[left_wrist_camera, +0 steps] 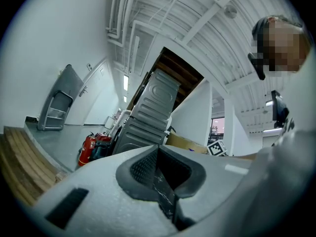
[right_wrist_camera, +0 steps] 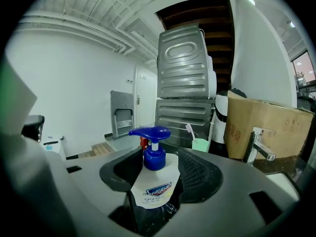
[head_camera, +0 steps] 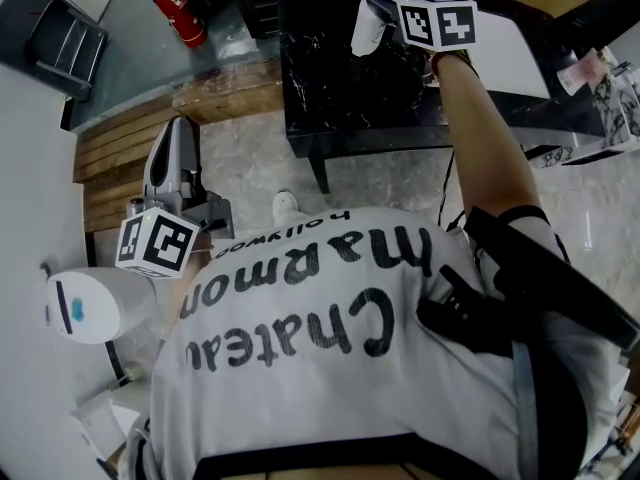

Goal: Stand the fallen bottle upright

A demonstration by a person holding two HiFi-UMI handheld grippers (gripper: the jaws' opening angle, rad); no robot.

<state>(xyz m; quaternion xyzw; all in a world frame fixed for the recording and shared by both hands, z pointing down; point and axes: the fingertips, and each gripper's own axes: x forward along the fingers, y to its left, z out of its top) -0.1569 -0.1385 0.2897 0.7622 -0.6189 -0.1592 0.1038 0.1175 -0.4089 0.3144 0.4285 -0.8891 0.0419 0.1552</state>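
From the head view we look down on a person in a white printed T-shirt (head_camera: 330,338). The left gripper (head_camera: 177,133) is held out over the wooden steps (head_camera: 125,153), well apart from the black marble table (head_camera: 340,93). The right gripper (head_camera: 388,8) reaches over the left part of that tabletop, back from its near edge, where the white bottle (head_camera: 364,30) stands. A fire extinguisher (head_camera: 183,8) lies on the floor off the table's left edge.

In the left gripper view we see the left gripper (left_wrist_camera: 158,154) with its jaws brought together at the tips and nothing between them. Beyond it are stacked grey machines (left_wrist_camera: 148,112).

In the right gripper view the bottle (right_wrist_camera: 153,186) stands upright on the tabletop, its blue pump (right_wrist_camera: 152,135) on top. It sits between the jaws of the right gripper (right_wrist_camera: 157,154), which are spread wide. The pads (right_wrist_camera: 195,174) flank it without pressing on it, so we see no grip. Behind are a green cup (right_wrist_camera: 200,144) and a cardboard box (right_wrist_camera: 266,127).
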